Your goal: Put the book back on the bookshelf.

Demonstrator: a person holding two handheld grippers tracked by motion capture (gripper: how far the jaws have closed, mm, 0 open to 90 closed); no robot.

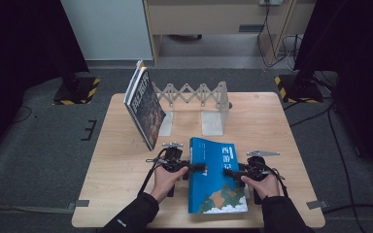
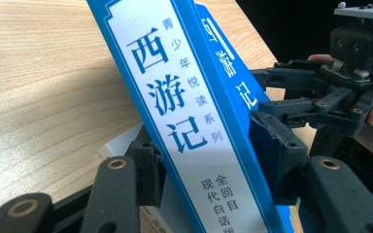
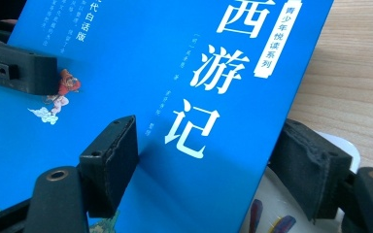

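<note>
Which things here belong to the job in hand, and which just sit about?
In the job: blue book; left gripper at its spine; right gripper at its open edge.
Sitting about: dark book leaning on the expanding book rack; wooden table.

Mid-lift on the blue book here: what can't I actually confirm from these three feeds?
- High view: whether the left gripper and right gripper pads press the blue book; too small.
- Left gripper view: the book's lower edge, cut off by the frame bottom.
- Right gripper view: the white thing under the book, mostly covered.
- High view: the dark book title, too small.
</note>
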